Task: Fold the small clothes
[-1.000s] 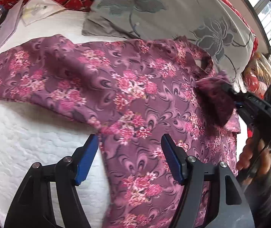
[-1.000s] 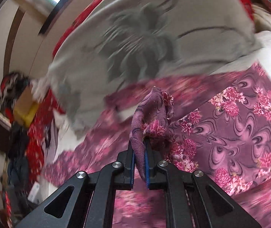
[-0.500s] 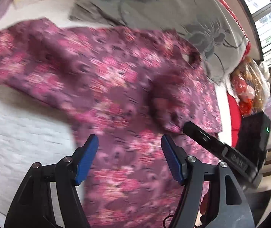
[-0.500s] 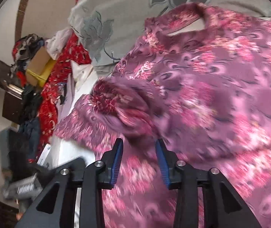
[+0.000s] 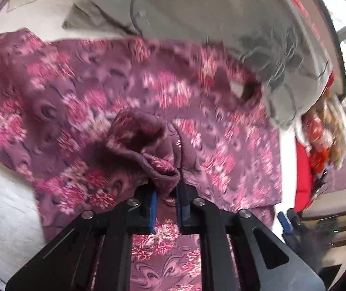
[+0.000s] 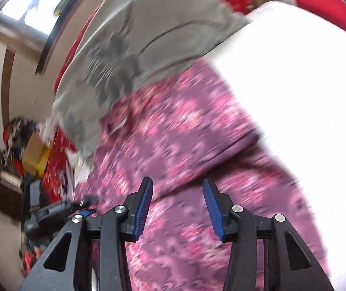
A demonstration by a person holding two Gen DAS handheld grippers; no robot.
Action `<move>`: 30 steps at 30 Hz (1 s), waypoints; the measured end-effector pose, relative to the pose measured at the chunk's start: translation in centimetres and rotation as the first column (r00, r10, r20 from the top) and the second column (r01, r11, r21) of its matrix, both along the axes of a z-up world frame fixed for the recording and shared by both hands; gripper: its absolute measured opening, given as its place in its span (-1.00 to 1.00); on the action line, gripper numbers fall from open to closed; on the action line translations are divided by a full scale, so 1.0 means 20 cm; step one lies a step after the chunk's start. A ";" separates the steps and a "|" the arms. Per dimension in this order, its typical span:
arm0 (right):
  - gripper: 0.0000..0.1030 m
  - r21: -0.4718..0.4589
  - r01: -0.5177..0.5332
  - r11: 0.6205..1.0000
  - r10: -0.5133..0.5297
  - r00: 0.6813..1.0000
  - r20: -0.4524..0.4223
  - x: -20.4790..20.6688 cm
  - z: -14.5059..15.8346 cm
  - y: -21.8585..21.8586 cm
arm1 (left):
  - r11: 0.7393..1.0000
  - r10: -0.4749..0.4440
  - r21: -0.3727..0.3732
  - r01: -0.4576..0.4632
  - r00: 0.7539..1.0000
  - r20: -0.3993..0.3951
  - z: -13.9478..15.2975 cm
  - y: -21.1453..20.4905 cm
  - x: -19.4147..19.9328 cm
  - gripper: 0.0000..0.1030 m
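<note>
Left wrist view shows the left claw (image 5: 165, 202) pinching a bunched fold of the purple flowered garment (image 5: 80, 101), which lies spread on the white bed (image 5: 5, 206) below a grey pillow (image 5: 221, 24). The right claw (image 6: 176, 208) is spread apart above the same garment.

The left wrist view looks forward and down along the left gripper (image 5: 166, 201), close over a purple floral-print fabric garment (image 5: 80, 101) spread on a white quilted bed (image 5: 5, 208), facing a grey flower-patterned pillow (image 5: 221, 19) and a window at right. The right wrist view sits low behind the right gripper (image 6: 178, 208), close above the same garment (image 6: 173, 145), facing the same pillow (image 6: 148, 36). Both views share garment, pillow and bed (image 6: 294, 84); both are motion-blurred.
</note>
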State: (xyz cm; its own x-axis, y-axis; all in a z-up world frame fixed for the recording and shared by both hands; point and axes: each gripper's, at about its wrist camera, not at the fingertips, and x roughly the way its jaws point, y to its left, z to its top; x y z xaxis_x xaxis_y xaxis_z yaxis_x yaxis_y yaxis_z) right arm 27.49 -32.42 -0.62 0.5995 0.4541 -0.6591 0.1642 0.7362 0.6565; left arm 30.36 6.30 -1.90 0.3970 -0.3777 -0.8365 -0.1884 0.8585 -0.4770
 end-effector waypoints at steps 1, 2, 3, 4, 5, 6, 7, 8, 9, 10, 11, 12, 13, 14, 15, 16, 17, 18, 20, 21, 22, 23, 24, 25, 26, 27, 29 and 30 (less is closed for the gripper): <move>-0.11 0.003 0.029 1.000 -0.029 1.000 0.001 0.01 -0.01 -0.04 | 1.000 0.012 0.000 -0.012 1.000 0.014 0.02 0.03 -0.01 -0.81; -0.11 0.002 0.067 0.998 -0.067 0.998 -0.002 0.02 -0.03 -0.09 | 1.000 0.017 -0.001 -0.017 1.000 0.022 0.04 0.05 -0.02 -0.81; -0.11 -0.004 0.098 0.995 -0.098 0.995 -0.004 0.04 -0.04 -0.12 | 1.000 0.018 -0.004 -0.018 1.000 0.023 0.04 0.07 -0.02 -0.81; -0.11 -0.009 0.120 0.993 -0.120 0.993 -0.009 0.06 -0.06 -0.14 | 1.000 0.017 0.004 -0.017 1.000 0.016 0.04 0.08 -0.03 -0.81; -0.11 -0.017 0.144 0.989 -0.144 0.989 -0.019 0.10 -0.08 -0.16 | 1.000 0.015 0.013 -0.015 1.000 0.006 0.03 0.09 -0.03 -0.81; -0.11 -0.033 0.160 0.986 -0.162 0.986 -0.036 0.13 -0.11 -0.18 | 1.000 0.012 0.019 -0.012 1.000 -0.007 0.02 0.10 -0.04 -0.81; -0.15 -0.046 0.165 0.985 -0.168 0.984 -0.053 0.16 -0.13 -0.19 | 1.000 0.013 0.015 -0.013 1.000 -0.017 0.01 0.10 -0.05 -0.81; -0.30 -0.043 0.154 0.987 -0.156 0.985 -0.072 0.20 -0.15 -0.18 | 1.000 0.014 0.002 -0.014 1.000 -0.016 0.01 0.11 -0.07 -0.81; -0.75 -0.029 0.141 0.990 -0.142 0.988 -0.066 0.21 -0.16 -0.18 | 1.000 0.011 -0.004 -0.011 1.000 -0.006 0.01 0.11 -0.08 -0.81; -0.75 -0.032 0.128 0.991 -0.129 0.991 -0.042 0.21 -0.13 -0.16 | 1.000 0.010 0.006 -0.010 1.000 0.002 0.01 0.11 -0.10 -0.81; -0.75 -0.044 0.127 0.991 -0.126 0.992 0.010 0.19 -0.09 -0.15 | 1.000 0.010 0.028 -0.010 1.000 0.002 0.00 0.11 -0.11 -0.80; -0.75 -0.045 0.127 0.991 -0.124 0.991 0.052 0.17 -0.06 -0.15 | 0.998 0.008 0.056 -0.007 1.000 -0.015 -0.03 0.11 -0.13 -0.78; -0.75 -0.050 0.129 0.990 -0.126 0.990 0.062 0.16 -0.05 -0.15 | 0.997 0.006 0.073 -0.004 0.999 -0.035 -0.06 0.12 -0.14 -0.77; -0.75 -0.065 0.135 0.989 -0.132 0.990 0.045 0.15 -0.08 -0.15 | 0.997 0.007 0.078 -0.002 0.998 -0.066 -0.10 0.13 -0.15 -0.76; -0.74 -0.077 0.127 0.989 -0.128 0.992 -0.009 0.16 -0.14 -0.16 | 0.998 0.016 0.064 -0.010 0.996 -0.091 -0.13 0.15 -0.17 -0.76; -0.74 -0.081 0.117 0.990 -0.123 0.990 -0.067 0.16 -0.19 -0.17 | 0.999 0.027 0.042 -0.023 0.995 -0.098 -0.14 0.18 -0.19 -0.76; -0.74 -0.046 0.115 0.992 -0.119 0.989 -0.089 0.16 -0.23 -0.19 | 0.999 0.043 0.005 -0.042 0.995 -0.091 -0.12 0.22 -0.22 -0.76; -0.61 -0.035 0.130 0.991 -0.132 0.989 -0.070 0.13 -0.22 -0.20 | 0.997 0.064 -0.042 -0.066 0.996 -0.058 -0.08 0.26 -0.27 -0.76; -0.58 -0.083 0.168 0.982 -0.170 0.985 -0.012 0.08 -0.11 -0.21 | 0.993 0.089 -0.074 -0.089 0.996 -0.007 0.00 0.30 -0.29 -0.71; -0.58 -0.085 0.165 0.983 -0.164 0.986 0.019 0.06 -0.07 -0.20 | 0.993 0.092 -0.076 -0.091 0.996 0.004 0.02 0.30 -0.28 -0.57; -0.58 -0.090 0.148 0.985 -0.144 0.988 0.052 0.06 -0.03 -0.17 | 0.993 0.089 -0.074 -0.088 0.996 0.022 0.06 0.28 -0.26 -0.47; -0.57 -0.101 0.124 0.987 -0.118 0.991 0.066 0.06 0.01 -0.13 | 0.995 0.086 -0.062 -0.084 0.996 0.036 0.08 0.26 -0.24 -0.29; -0.56 -0.110 0.090 0.990 -0.083 0.994 0.071 0.08 0.03 -0.08 | 0.996 0.082 -0.045 -0.080 0.995 0.048 0.09 0.23 -0.21 -0.21; -0.56 -0.117 0.062 0.991 -0.054 0.996 0.072 0.09 0.04 -0.03 | 0.997 0.071 -0.025 -0.069 0.996 0.051 0.09 0.20 -0.19 -0.21; -0.56 -0.127 0.027 0.992 -0.017 0.997 0.074 0.10 0.05 0.03 | 0.998 0.055 0.001 -0.055 0.998 0.042 0.07 0.16 -0.16 -0.21; -0.56 -0.144 -0.014 0.990 0.024 0.997 0.072 0.11 0.06 0.12 | 0.998 0.043 0.038 -0.044 0.999 0.023 0.04 0.12 -0.12 -0.21; -0.56 -0.172 -0.075 0.982 0.087 0.994 0.062 0.13 0.05 0.25 | 0.995 0.032 0.094 -0.029 0.999 -0.023 -0.03 0.10 -0.08 -0.21; -0.56 -0.182 -0.107 0.977 0.119 0.991 0.056 0.13 0.04 0.32 | 0.993 0.033 0.111 -0.026 0.997 -0.066 -0.09 0.10 -0.06 -0.21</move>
State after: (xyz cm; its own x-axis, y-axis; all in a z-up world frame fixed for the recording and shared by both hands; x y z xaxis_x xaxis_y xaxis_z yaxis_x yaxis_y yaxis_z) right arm 30.15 -25.95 0.17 0.5957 0.4002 -0.6964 0.0342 0.8536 0.5198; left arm 29.07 8.32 -3.72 0.3476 -0.2705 -0.8978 -0.2432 0.8987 -0.3649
